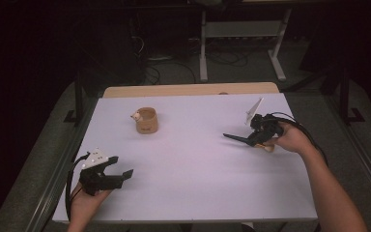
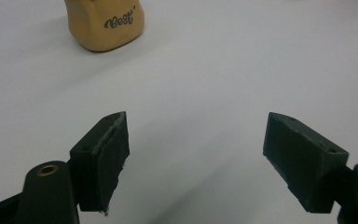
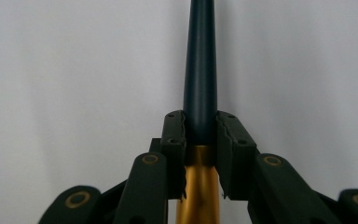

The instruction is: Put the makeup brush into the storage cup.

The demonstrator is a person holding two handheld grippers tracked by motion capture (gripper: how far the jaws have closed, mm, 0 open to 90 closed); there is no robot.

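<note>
- The right gripper (image 1: 257, 137), right of centre in the high view, has its jaws clamped on a slender tool with a dark tapered handle and a wooden-gold end (image 1: 244, 140); the tool lies just above the white table (image 1: 193, 193).
- The tool's long axis runs across the frame: the dark tip points left and slightly up toward frame centre, while the pale wooden end pokes out at lower right below the person's right hand (image 1: 292, 139).
- The tan ceramic mug with a small animal figure on its rim (image 1: 146, 120) stands upright in the upper-left part of the table, well apart from both grippers. It lies up and left of the tool's tip, so any move toward it would, by my judgement, carry the tip further along the way it already points.
- The left gripper (image 1: 113, 176) rests at lower left, jaws apart and holding nothing; it seems about as near the mug as the right one.
- The right gripper view shows the pads (image 3: 173, 140) pressing the tool (image 3: 200, 70) where dark handle meets gold part, a detail too small in the high view.
- The left gripper view shows lettering on the mug (image 2: 105, 24) at upper left, and bare table between the spread jaws.
</note>
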